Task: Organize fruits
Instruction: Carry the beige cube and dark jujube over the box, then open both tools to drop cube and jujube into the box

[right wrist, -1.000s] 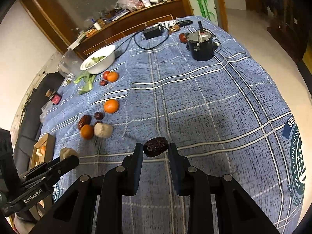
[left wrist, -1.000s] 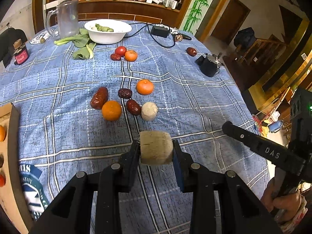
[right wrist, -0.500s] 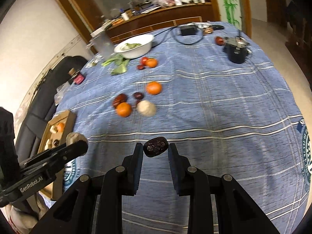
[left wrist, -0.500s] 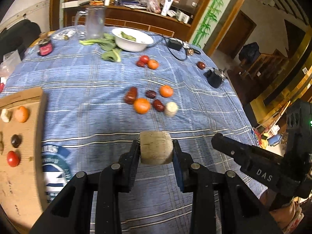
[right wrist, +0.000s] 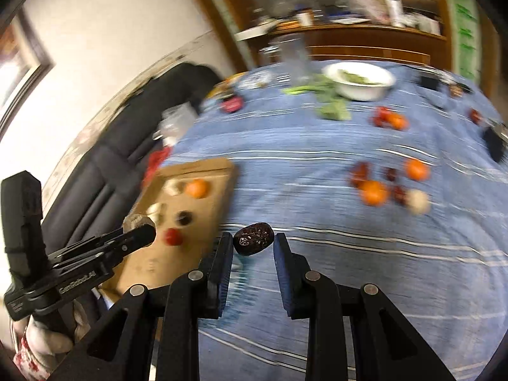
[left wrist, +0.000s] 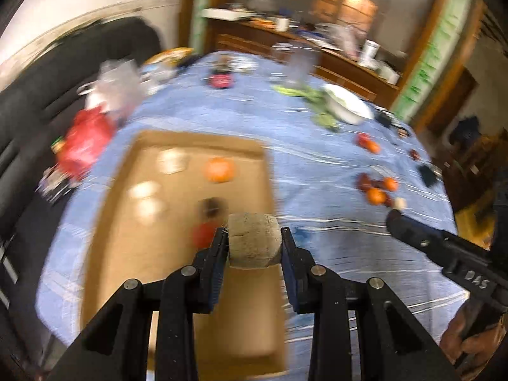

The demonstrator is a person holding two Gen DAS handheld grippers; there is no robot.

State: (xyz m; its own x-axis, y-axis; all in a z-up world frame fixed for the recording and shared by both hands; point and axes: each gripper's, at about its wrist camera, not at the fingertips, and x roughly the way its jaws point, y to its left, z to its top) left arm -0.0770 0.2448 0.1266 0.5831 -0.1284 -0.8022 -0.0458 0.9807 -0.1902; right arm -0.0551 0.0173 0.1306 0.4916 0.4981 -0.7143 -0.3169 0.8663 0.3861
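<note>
Clamped between the left jaws: pale, rough, rounded fruit (left wrist: 254,239), above the cardboard tray's (left wrist: 117,222) near right part. Pinched between the right jaws: dark wrinkled date (right wrist: 253,238), over blue cloth. Beyond and rightward: blurred oranges (right wrist: 374,192) and dates, loose on the cloth.

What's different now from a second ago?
Both grippers swung left, away from the loose fruit pile and toward the cardboard tray. The left gripper now hangs over the tray; the right gripper is beside it, over the blue cloth. Same as before: the left grips the beige fruit, the right the dark date.
</note>
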